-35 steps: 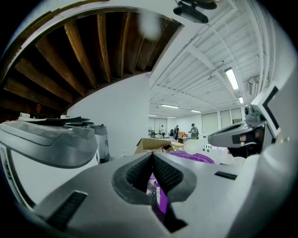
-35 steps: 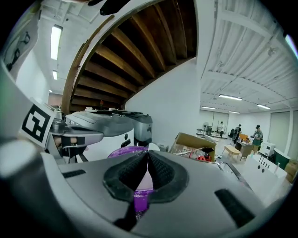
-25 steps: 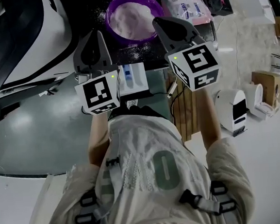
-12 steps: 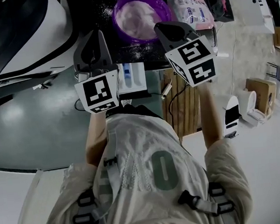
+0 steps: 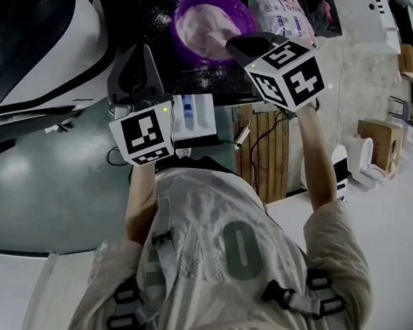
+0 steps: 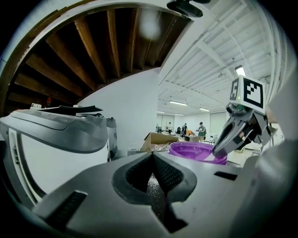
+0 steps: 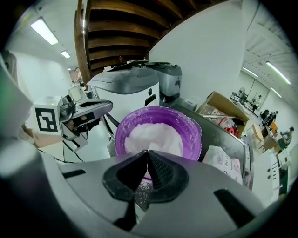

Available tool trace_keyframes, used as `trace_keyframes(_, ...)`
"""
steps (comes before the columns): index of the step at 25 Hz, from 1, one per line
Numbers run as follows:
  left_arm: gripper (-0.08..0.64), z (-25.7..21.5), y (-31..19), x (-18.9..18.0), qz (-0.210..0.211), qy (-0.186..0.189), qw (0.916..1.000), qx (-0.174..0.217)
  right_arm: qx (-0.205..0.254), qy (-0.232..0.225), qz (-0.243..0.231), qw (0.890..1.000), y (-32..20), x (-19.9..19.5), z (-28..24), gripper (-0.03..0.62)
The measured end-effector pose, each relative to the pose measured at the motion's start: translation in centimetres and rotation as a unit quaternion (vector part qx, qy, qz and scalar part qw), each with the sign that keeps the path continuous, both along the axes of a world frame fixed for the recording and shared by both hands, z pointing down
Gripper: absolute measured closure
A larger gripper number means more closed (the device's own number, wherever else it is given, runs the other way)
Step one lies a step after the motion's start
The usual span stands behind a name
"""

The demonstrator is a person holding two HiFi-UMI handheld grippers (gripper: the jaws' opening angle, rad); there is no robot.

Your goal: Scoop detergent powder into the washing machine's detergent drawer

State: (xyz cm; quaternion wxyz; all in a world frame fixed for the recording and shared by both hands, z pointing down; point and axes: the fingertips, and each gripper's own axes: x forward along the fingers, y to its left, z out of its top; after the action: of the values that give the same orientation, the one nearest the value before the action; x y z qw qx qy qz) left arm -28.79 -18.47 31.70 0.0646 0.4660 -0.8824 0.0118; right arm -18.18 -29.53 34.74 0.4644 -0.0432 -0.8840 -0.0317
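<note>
A purple bowl (image 5: 212,25) of white detergent powder (image 7: 153,135) stands on the dark machine top. In front of it, the white detergent drawer (image 5: 193,116) with a blue insert is pulled out. My left gripper (image 5: 140,55) is shut and empty, just left of the drawer and short of the bowl (image 6: 197,151). My right gripper (image 5: 235,44) is also shut and empty, its tips at the bowl's near right rim. In the right gripper view the closed jaws point at the powder, and the left gripper (image 7: 80,116) shows at the left.
A pink and white detergent bag (image 5: 281,14) lies right of the bowl. Spilled powder (image 5: 202,73) dusts the dark top. A white machine lid (image 5: 35,53) is at the left. A wooden slatted panel (image 5: 267,155) and cartons (image 5: 380,138) are at the right.
The right gripper has moved forward and up to the bowl's rim. The left gripper has stayed by the drawer. Both remain shut.
</note>
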Motion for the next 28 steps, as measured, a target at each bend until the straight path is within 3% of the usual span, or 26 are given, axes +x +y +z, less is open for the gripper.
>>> trace_keyframes(11,0.540,0.1,1.2,-0.7,-0.008,0.003,0.9999,0.007,-0.096,0.007,0.058,0.994,0.6,-0.1,0.4,0.581)
trace_keyframes(17,0.540,-0.1,1.2,-0.8,-0.007,0.003,0.9998,0.016,-0.162,-0.017,0.108,0.981,0.4,-0.3,-0.1,0.581)
trace_keyframes(20,0.540,-0.6,1.1,-0.6,-0.006,-0.008,0.9998,0.017,-0.240,-0.051,0.145,0.958,0.1,-0.6,-0.9,0.581)
trace_keyframes(24,0.540,-1.5,1.2,-0.7,-0.009,-0.015,0.9996,0.024,-0.351,-0.107,0.204,0.908,-0.4,-0.7,-2.0,0.581)
trace_keyframes(28,0.540,-2.1,1.2,-0.2,-0.005,-0.023,0.9995,0.022,-0.399,-0.155,0.240,0.871,-0.9,0.2,-2.6,0.581)
